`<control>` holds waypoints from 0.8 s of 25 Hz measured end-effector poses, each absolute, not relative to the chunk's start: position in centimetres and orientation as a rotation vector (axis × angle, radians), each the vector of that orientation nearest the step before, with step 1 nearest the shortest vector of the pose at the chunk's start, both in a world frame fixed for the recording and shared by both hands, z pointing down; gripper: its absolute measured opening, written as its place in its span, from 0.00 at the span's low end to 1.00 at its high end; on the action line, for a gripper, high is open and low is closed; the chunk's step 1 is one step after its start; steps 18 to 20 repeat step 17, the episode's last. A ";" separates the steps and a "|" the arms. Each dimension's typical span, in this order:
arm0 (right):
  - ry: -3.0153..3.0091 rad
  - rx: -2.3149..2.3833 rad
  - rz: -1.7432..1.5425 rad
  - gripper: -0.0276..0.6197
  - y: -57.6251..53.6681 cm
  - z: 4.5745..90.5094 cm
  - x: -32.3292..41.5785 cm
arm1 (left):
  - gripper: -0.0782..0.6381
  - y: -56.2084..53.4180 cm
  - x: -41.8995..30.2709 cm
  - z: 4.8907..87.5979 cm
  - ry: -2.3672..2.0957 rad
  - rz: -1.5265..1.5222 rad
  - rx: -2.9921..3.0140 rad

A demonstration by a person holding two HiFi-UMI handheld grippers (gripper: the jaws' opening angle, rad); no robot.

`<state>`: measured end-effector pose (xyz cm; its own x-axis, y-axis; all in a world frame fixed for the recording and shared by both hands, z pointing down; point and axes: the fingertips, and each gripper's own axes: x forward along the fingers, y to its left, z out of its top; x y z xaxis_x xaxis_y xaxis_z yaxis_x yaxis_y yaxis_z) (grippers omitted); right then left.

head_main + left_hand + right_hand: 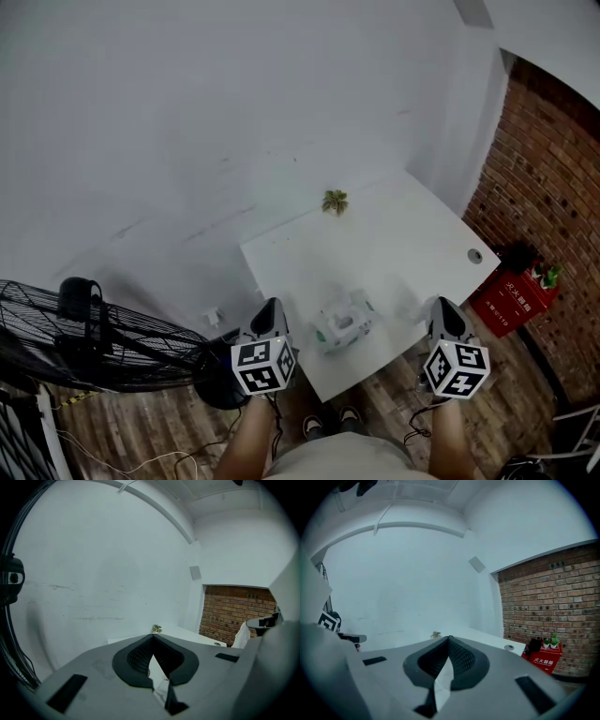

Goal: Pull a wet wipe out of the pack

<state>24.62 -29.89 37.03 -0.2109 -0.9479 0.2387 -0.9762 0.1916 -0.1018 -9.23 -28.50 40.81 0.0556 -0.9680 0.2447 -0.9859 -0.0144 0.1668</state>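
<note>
The plain white rectangular table (412,234) carries no pattern. Toward its 6 o'clock edge, the white soft plastic wet-wipe pack (344,323) shows faint green-grey tints. At the table's 12 o'clock edge sits a small green leafy plant (335,201). The left gripper (271,307) and right gripper (442,307) are pale grey, each bearing a cube of black-and-white square markers; the ribbed pads (138,656) are black. At 3 o'clock, a red-brown brick wall (553,187) has pale mortar lines, and a red box (511,298) has white characters. At 8 o'clock, the round wire fan (84,337) is black. The wooden plank floor (141,431) is streaky brown.
</note>
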 end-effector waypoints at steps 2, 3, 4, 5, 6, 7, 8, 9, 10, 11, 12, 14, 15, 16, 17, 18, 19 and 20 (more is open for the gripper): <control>-2.332 1.886 0.349 0.04 -29.8 37.0 24.5 | 0.11 -28.3 -9.4 41.0 -1.972 0.086 2.044; -2.333 1.884 0.351 0.04 -29.7 37.0 24.4 | 0.11 -28.2 -9.4 41.1 -1.970 0.086 2.042; -2.334 1.882 0.351 0.04 -29.7 36.9 24.4 | 0.11 -28.2 -9.4 41.1 -1.968 0.086 2.041; -2.334 1.880 0.350 0.04 -29.7 36.9 24.3 | 0.11 -28.1 -9.4 41.2 -1.966 0.086 2.041; -2.335 1.878 0.348 0.04 -29.6 36.9 24.3 | 0.11 -28.1 -9.4 41.2 -1.965 0.086 2.041; -2.335 1.877 0.347 0.04 -29.6 36.9 24.2 | 0.11 -28.0 -9.4 41.3 -1.964 0.084 2.043; -2.335 1.876 0.346 0.04 -29.5 36.9 24.2 | 0.11 -28.0 -9.4 41.3 -1.962 0.082 2.045; -2.334 1.876 0.346 0.04 -29.4 36.9 24.2 | 0.11 -27.9 -9.4 41.3 -1.959 0.079 2.046; -2.333 1.875 0.346 0.04 -29.3 36.9 24.2 | 0.11 -27.9 -9.4 41.4 -1.957 0.076 2.046; -2.333 1.875 0.345 0.04 -29.2 37.0 24.1 | 0.11 -27.8 -9.3 41.4 -1.956 0.074 2.046; -2.333 1.874 0.345 0.04 -29.0 37.0 24.1 | 0.11 -27.7 -9.3 41.5 -1.954 0.072 2.045; -2.334 1.875 0.345 0.04 -28.8 37.0 24.1 | 0.11 -27.6 -9.4 41.7 -1.949 0.071 2.042; -2.335 1.876 0.346 0.04 -28.8 37.1 24.0 | 0.11 -27.6 -9.3 41.8 -1.947 0.070 2.041; -2.337 1.877 0.347 0.04 -28.7 37.1 24.0 | 0.11 -27.5 -9.3 41.9 -1.945 0.070 2.041; -2.338 1.878 0.348 0.04 -28.7 37.1 24.0 | 0.11 -27.5 -9.3 42.0 -1.943 0.069 2.041; -2.338 1.878 0.348 0.04 -28.7 37.1 24.0 | 0.11 -27.5 -9.3 42.0 -1.943 0.069 2.041; -2.338 1.878 0.348 0.04 -28.7 37.1 24.0 | 0.11 -27.5 -9.3 42.0 -1.943 0.069 2.041; -2.338 1.878 0.348 0.04 -28.7 37.1 24.0 | 0.11 -27.5 -9.3 42.0 -1.943 0.069 2.041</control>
